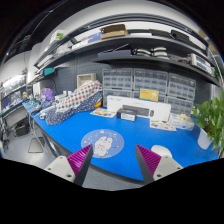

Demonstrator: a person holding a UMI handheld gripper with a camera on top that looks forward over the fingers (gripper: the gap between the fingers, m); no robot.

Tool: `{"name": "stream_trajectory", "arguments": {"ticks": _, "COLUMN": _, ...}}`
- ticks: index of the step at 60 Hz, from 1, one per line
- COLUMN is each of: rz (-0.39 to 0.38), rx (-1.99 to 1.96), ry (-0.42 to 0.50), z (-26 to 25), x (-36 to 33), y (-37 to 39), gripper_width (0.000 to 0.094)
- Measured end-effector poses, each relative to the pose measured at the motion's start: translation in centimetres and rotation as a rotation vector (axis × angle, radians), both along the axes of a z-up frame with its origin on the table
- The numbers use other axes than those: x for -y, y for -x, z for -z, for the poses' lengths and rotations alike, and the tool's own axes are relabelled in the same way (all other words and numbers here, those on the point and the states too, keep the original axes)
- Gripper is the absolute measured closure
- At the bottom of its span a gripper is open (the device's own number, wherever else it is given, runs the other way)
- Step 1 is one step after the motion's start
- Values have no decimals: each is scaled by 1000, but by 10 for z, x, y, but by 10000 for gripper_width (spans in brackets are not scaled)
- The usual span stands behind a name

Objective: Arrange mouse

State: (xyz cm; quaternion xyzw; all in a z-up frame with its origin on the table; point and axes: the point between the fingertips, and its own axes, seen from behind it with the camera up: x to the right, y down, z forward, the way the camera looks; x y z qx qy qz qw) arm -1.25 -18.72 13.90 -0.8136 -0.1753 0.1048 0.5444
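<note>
My gripper is open, and between its purple-padded fingers there is only the table's near edge. A round pale mouse pad with a printed picture lies on the blue table, just ahead of the fingers and a little left. A small white object that looks like the mouse rests on the table just right of the right finger, apart from the pad.
A patterned bundle lies at the table's far left. A white box-like device and small white items sit toward the back. A green plant stands at the right. Shelves and drawer bins line the wall.
</note>
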Motion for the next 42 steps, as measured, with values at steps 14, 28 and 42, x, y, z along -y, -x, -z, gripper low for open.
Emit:
{"name": "stream_trajectory", "arguments": {"ticks": 14, "rz": 133, "rx": 31, "ry": 116, "z": 69, "x": 8, "y": -57, "gripper_width": 61}}
{"name": "stream_trajectory", "arguments": {"ticks": 28, "rz": 326, "rx": 66, "ry": 168, "z": 102, "x": -16, "y": -152, "gripper_width": 65}}
{"name": "stream_trajectory", "arguments": {"ticks": 42, "rz": 390, "rx": 87, "ry": 175, "z": 119, "x": -79, "y": -189, "gripper_width": 67}}
